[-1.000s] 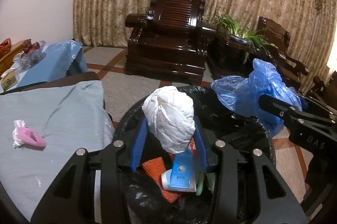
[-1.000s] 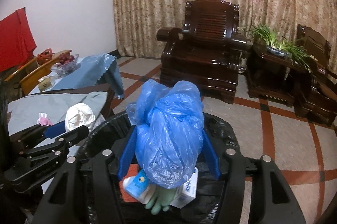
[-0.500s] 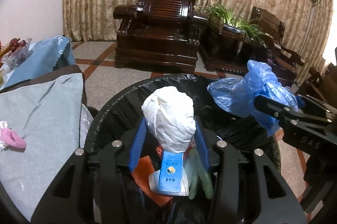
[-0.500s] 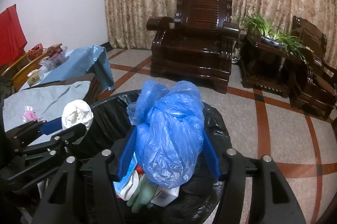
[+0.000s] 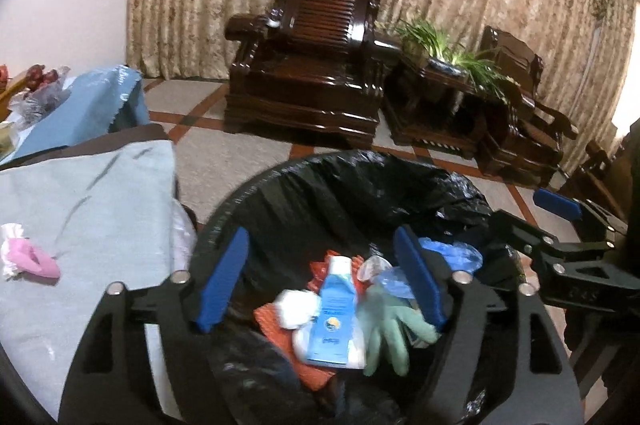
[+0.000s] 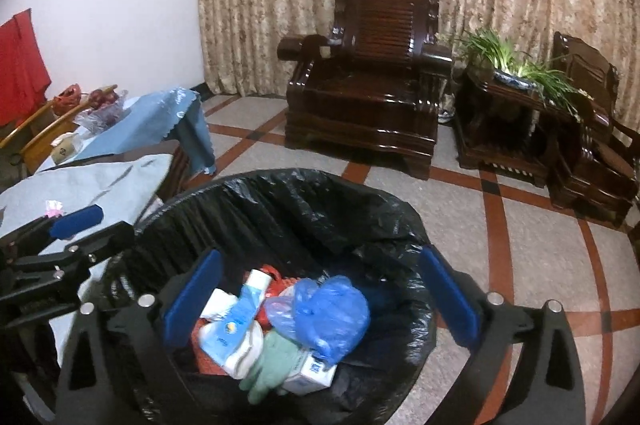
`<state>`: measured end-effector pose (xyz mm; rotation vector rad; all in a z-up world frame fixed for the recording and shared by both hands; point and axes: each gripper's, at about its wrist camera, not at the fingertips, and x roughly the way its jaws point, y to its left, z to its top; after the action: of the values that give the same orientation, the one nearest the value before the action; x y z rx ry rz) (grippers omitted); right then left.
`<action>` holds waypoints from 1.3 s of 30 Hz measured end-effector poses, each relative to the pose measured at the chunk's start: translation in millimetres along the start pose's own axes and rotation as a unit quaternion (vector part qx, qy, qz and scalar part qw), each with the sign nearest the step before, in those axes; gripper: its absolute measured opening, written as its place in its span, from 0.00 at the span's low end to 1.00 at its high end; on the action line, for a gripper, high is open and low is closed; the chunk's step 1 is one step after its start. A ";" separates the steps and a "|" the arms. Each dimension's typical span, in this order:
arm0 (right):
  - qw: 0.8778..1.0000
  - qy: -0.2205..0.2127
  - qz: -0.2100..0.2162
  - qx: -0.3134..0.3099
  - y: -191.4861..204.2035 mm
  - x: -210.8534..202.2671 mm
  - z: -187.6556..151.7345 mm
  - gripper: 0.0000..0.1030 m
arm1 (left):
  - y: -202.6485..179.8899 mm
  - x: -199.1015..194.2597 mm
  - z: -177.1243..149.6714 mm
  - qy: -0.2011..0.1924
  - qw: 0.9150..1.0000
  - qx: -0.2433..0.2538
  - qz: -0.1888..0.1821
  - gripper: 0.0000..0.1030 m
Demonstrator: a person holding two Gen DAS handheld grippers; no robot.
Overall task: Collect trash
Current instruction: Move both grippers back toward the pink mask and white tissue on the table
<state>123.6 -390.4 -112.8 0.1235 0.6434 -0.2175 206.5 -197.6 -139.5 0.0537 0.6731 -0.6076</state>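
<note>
Both grippers hang over a bin with a black liner (image 5: 320, 161) (image 6: 304, 181), and both sets of jaws are opening with nothing pressed between the pads. Below my left gripper (image 5: 320, 283), a white paper wad (image 5: 296, 305) lies in the bin beside a blue-and-white tube (image 5: 336, 317) and a green glove (image 5: 392, 329). Under my right gripper (image 6: 320, 297), the crumpled blue plastic bag (image 6: 328, 313) rests on the rubbish. Each gripper shows in the other's view: the right gripper (image 5: 536, 217) over the bin's right rim, the left gripper (image 6: 92, 229) over its left rim.
A pink and white scrap (image 5: 28, 259) lies on the grey-clothed table (image 5: 100, 209) left of the bin. A blue-clothed table (image 6: 152, 121) stands behind it. A dark wooden armchair (image 6: 376, 85), a plant stand (image 6: 508, 105) and a second chair (image 6: 592, 145) line the curtain across the tiled floor.
Both grippers have opened. The white wad has dropped from the left one and the blue bag from the right one; both now lie in the bin.
</note>
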 end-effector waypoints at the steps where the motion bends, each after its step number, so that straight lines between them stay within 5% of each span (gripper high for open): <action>1: 1.000 -0.002 0.003 -0.003 4.1 -2.7 0.5 0.94 | 4.2 -6.2 0.6 -0.005 1.000 -0.001 0.006 0.81; 12: 0.997 -0.024 0.061 -0.028 63.3 -18.2 11.5 0.94 | 76.8 -82.0 -1.3 -0.040 0.995 -0.034 0.087 0.88; 24: 0.987 -0.027 0.138 -0.082 167.7 -5.5 16.9 0.94 | 174.1 -152.8 -26.4 -0.048 0.976 -0.081 0.196 0.88; 39: 0.976 -0.003 0.182 -0.116 278.0 51.6 15.6 0.94 | 269.6 -162.4 -45.6 -0.034 0.957 -0.124 0.260 0.88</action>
<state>239.2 -132.0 -118.8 0.0150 0.6241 0.2114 227.2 119.0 -116.9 -0.0246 0.6301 -0.0169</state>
